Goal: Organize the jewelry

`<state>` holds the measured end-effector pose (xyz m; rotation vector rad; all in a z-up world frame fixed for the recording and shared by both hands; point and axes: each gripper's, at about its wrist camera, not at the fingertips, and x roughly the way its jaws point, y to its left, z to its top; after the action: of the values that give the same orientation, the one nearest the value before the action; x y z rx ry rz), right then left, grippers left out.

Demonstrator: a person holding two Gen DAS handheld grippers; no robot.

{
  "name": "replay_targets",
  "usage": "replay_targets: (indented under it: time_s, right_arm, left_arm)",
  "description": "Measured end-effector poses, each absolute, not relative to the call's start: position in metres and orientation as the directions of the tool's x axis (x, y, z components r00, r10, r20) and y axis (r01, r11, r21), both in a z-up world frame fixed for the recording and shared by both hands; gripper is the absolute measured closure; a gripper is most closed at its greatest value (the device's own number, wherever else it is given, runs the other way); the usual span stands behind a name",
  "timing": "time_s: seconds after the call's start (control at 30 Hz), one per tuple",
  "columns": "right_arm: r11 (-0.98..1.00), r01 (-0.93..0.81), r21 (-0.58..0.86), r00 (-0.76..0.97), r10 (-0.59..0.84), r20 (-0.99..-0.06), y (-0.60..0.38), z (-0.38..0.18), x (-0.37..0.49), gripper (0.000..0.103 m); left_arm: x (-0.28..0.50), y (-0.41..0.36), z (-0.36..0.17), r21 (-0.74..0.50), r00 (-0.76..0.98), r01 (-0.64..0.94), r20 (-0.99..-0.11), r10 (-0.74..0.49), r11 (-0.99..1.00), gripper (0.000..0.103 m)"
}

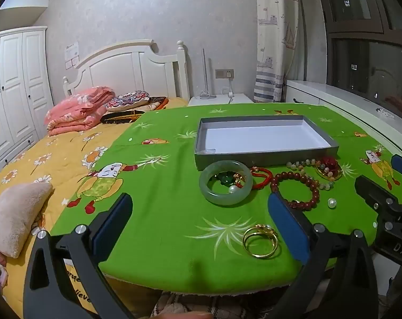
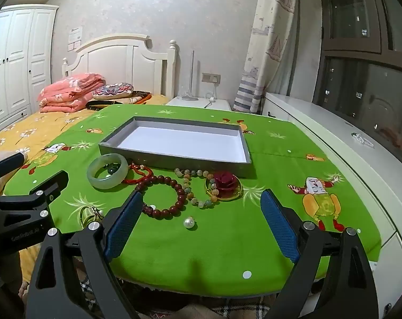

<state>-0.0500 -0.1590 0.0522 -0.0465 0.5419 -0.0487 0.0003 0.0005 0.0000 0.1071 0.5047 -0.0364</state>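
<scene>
I've got both claws spread wide w/ nothing gripped, left gripper (image 1: 201, 223) near the gold ring (image 1: 260, 241), right gripper (image 2: 201, 222) by the loose pearl (image 2: 189, 222) & dark-red bead bracelet (image 2: 164, 196), jade bangle (image 2: 107, 170) just before the empty grey tray (image 2: 174, 156).

Tray (image 2: 116, 147) at table's (image 2: 227, 239) back, bangle (image 2: 107, 174) front-left, bead bracelet (image 2: 165, 196) beside it, pearl (image 2: 189, 222) nearest.

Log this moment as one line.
stage: pre-grasp | left claw: open, empty | right claw: open, empty | grey tray: empty | jewelry: all on green cloth
</scene>
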Motion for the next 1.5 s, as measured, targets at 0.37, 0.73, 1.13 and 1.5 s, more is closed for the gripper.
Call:
replay_targets:
  time_s: [0.37, 0.73, 1.13, 1.5]
  right_arm:
    - [0.997, 0.030, -0.064, 0.857, -0.059, -0.512, -0.1570, 0.0510, -0.0496, 0.018]
    - [0.998, 0.027, -0.062, 0.855, -0.056, -0.516, -0.1573, 0.0492, -0.0484, 0.018]
    - [0.998, 0.027, -0.062, 0.853, -0.055, -0.518, -0.1564, 0.0490, -0.0476, 0.018]
    - [0.998, 0.026, -0.061, 0.853, -0.054, -0.519, -0.1563, 0.0487, -0.0473, 0.018]
  left_arm:
    - [-0.0004, 0.0027, -0.0009, 0.089, 0.876, 0.061, -0.483, -0.011, 0.994, 0.004]
    - [0.0003, 0.0008, 0.0005, 0.085, 0.875, 0.063, -0.484, -0.014, 0.994, 0.004]
    - [-0.0015, 0.0019, 0.0026, 0.081, 0.875, 0.064, -0.483, -0.017, 0.995, 0.004]
    - [0.0004, -0.0028, 0.0046, 0.079, 0.878, 0.066, -0.479, -0.020, 0.995, 0.004]
